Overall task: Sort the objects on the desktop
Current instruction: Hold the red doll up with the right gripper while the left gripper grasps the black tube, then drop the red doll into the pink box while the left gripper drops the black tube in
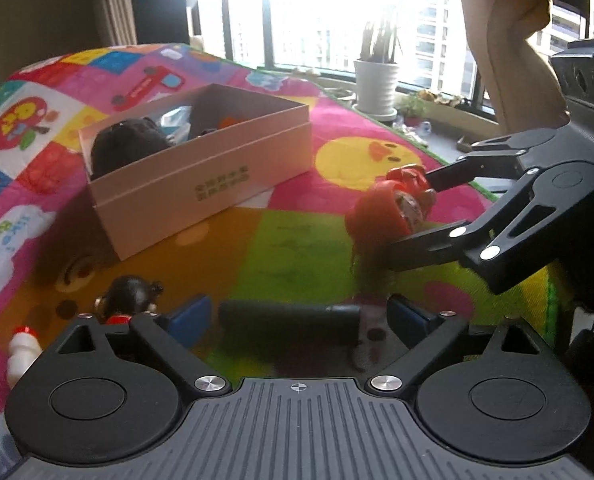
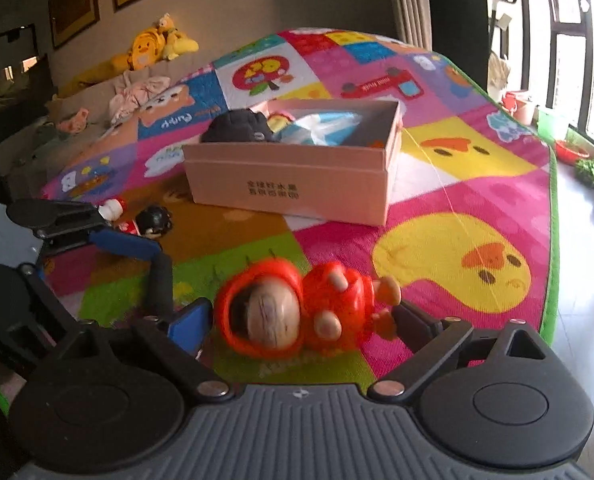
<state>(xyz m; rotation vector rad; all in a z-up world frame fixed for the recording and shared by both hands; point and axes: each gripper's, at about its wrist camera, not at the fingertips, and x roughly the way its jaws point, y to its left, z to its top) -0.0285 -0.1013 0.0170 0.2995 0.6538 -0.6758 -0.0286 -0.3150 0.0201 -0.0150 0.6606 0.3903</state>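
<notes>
step in hand: looks to me like you're carrying the red hooded figurine (image 2: 305, 312) over to the pink cardboard box (image 2: 297, 184), so this is the haul-and-drop part of the sort.

right gripper: your right gripper (image 2: 301, 320) is clamped on the figurine, one finger at the hood side and one down by the feet. In the left wrist view you can see it held up off the play mat (image 1: 289, 248), on the near-right side of the box.

left gripper: your left gripper (image 1: 297, 314) has its jaws spread wide and nothing pinched. A dark cylindrical thing (image 1: 289, 312) lies on the mat right between the blue pads; can't tell what it is.

how to do it well: lift enough to get over the near wall of the box before you swing in, otherwise I'd guess the feet catch the rim. Aim for the right half of the box, since the left end is already taken up by a dark round object (image 2: 239, 126), with a clear plastic bag (image 2: 325, 128) next to it. Let go low so it doesn't bounce out.

watch out: the grip sits across a rounded plastic body, so it could twist if you whip it around. Go easy.

how the figurine looks: glossy red plastic, big hood around a pale face, little tan hands and feet, lying sideways in the jaws. It's a bit motion-blurred, so face details are a guess.

still out: a black-haired little doll (image 2: 155, 220) and a small white bottle with a red cap (image 2: 111, 208) sit on the mat near the box's near-left corner.
</notes>
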